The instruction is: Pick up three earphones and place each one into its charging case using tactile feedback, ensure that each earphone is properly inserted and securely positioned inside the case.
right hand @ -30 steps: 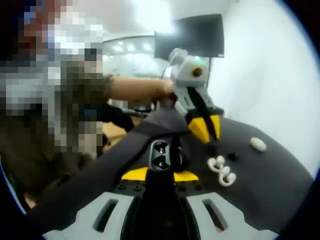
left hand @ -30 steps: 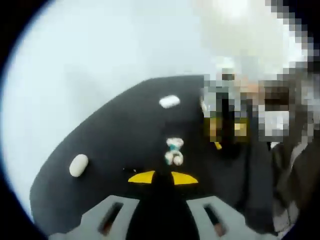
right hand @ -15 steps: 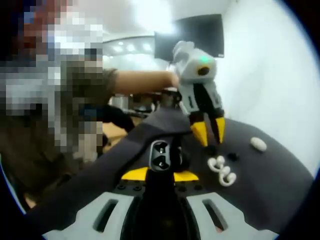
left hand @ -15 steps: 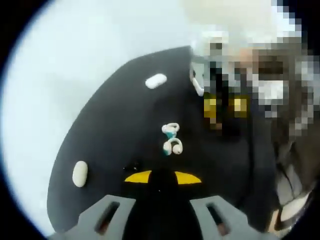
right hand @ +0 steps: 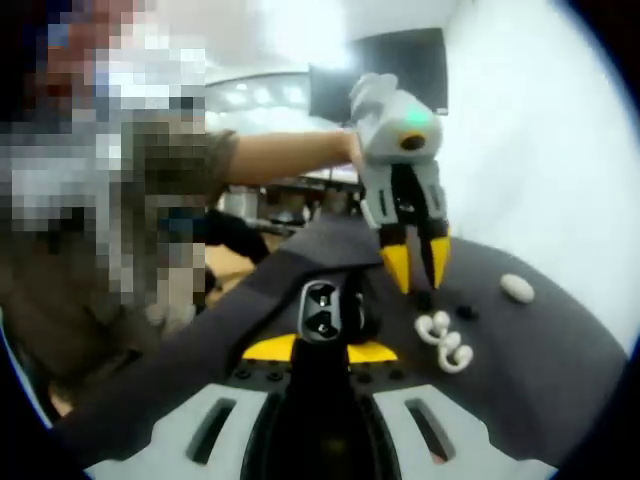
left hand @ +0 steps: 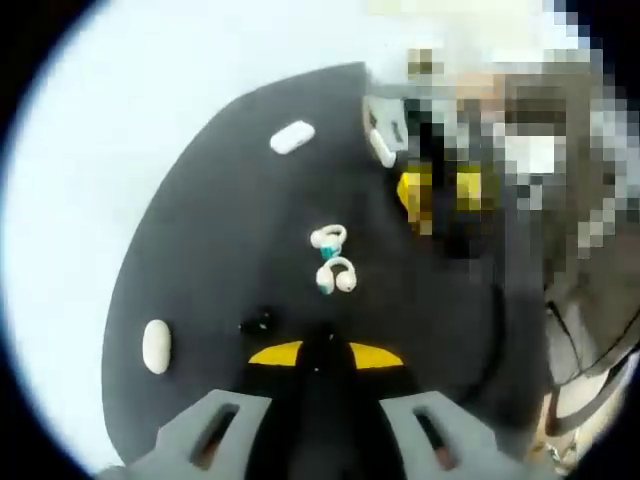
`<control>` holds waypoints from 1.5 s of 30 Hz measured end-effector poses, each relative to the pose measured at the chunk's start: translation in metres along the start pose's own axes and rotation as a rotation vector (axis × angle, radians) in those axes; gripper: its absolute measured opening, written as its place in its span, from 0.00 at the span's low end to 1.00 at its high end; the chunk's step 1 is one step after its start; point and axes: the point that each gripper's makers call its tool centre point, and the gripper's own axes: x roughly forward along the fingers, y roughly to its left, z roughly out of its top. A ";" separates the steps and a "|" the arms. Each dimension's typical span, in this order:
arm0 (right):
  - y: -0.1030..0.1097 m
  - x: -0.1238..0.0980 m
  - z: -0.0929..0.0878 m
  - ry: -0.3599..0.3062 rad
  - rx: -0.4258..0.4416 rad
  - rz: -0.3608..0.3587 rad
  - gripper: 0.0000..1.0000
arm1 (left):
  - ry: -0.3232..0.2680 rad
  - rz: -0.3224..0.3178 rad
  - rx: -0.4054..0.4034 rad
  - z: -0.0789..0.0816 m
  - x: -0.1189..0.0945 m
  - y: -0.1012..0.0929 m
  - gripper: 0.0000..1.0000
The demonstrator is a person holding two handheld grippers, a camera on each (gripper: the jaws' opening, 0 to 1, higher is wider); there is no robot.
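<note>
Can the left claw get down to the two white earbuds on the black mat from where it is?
Probably yes. The left claw hangs open just above the mat, beside the white earbuds, with nothing between them; a small black piece lies close by.

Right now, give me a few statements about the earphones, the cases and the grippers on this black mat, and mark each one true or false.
1. Two white earphones lie close together on the black mat. True.
2. The right gripper is shut on an open black charging case. True.
3. The left gripper is shut on a white earphone. False: its yellow-tipped jaws stand apart over the mat with nothing between them.
4. A small black earphone lies on the mat near the white ones. True.
5. Both white closed cases, and, are stacked together. False: they lie far apart on the mat.
</note>
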 end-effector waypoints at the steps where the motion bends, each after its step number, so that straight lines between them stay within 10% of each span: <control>1: 0.000 0.000 0.000 0.000 0.000 0.000 0.18 | -0.004 0.004 -0.011 0.000 0.002 0.001 0.14; 20: 0.000 0.001 0.000 -0.001 -0.003 0.001 0.18 | -0.119 -0.055 -0.167 0.000 0.005 -0.001 0.03; 26: 0.000 0.001 0.000 -0.001 -0.002 0.002 0.18 | -0.318 -0.039 -0.249 0.043 -0.014 0.008 0.03; 36: -0.001 0.000 -0.001 0.000 -0.006 0.000 0.18 | -0.387 -0.018 -0.192 0.117 0.001 0.017 0.03; 45: -0.001 0.000 -0.001 -0.002 -0.003 0.002 0.18 | -0.240 -0.067 -0.144 0.130 0.051 -0.006 0.03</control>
